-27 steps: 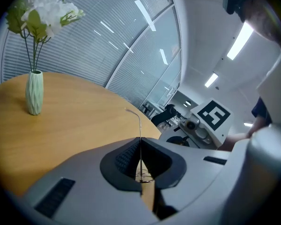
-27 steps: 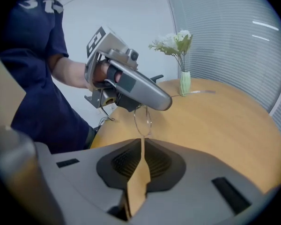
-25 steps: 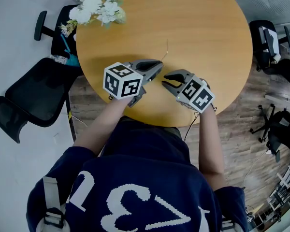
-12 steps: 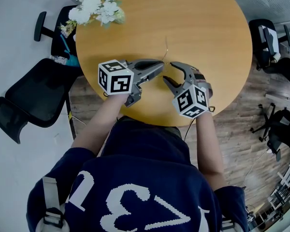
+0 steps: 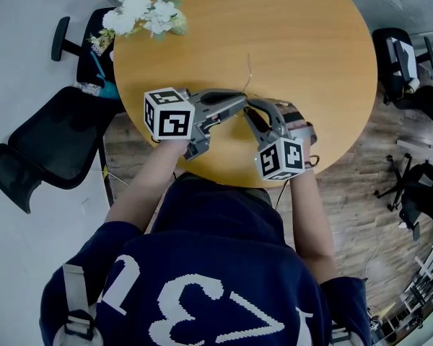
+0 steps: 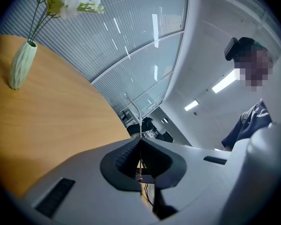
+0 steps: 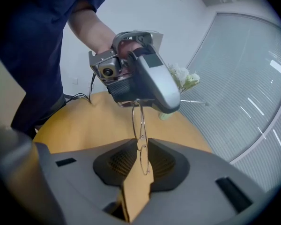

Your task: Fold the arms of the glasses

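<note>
Left tool (image 5: 239,101) clenched on the glasses (image 7: 141,140). Right tool (image 7: 141,149), jaws just closing onto the rims, should steady them and fold the wire arm (image 6: 140,125) gently.

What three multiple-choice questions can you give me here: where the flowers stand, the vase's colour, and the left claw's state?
1. Where does the bunch of white flowers stand? A on a chair; B near the round wooden table's edge; C on the floor.
2. What colour is the ribbed narrow vase? A pale green; B red; C black.
3. How is the left claw? A wide open, empty; B shut on the thin metal-wire glasses; C shut on a flower.
Answers: B, the head view shows them on the tabletop; A, the left gripper view shows it; B, its jaws pinch the wire frame.
</note>
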Tool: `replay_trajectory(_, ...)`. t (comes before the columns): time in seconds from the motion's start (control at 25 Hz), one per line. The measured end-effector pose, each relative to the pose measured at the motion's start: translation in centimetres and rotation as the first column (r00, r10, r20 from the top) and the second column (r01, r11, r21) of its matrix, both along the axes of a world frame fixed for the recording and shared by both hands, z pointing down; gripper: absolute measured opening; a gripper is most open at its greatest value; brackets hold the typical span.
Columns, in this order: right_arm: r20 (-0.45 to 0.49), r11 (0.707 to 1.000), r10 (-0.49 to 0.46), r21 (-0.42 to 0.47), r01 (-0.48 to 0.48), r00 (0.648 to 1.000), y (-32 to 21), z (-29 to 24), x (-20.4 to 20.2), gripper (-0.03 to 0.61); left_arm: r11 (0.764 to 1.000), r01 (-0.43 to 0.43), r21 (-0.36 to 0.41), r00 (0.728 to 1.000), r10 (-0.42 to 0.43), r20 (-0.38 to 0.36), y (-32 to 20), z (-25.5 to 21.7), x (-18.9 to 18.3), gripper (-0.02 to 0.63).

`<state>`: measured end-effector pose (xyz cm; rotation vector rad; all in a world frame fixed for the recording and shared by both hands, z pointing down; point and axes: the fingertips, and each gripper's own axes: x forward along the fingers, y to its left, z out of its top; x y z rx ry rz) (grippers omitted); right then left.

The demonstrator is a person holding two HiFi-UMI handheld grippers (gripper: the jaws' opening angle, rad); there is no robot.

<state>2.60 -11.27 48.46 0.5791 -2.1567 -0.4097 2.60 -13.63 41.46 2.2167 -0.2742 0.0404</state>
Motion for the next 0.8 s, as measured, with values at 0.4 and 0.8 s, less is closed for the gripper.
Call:
replay_trajectory(0.4, -0.089, 0.998, -0.06, -0.005, 0.06, 0.994, 1.0, 0.6, -0.1, 0.069, 0.992, -0.062, 0.111, 0.984, 0.042, 0.175, 0.4, 1.0, 0.1, 0.017)
replay_trajectory(0.8, -0.182, 0.979, -0.143, -0.167, 0.113, 0.973, 3.1, 3.4, -0.1, 0.06, 0.882, -0.424, 0.205, 0.771, 0.233, 0.593, 3.3, 6.3, -0.1, 0.117)
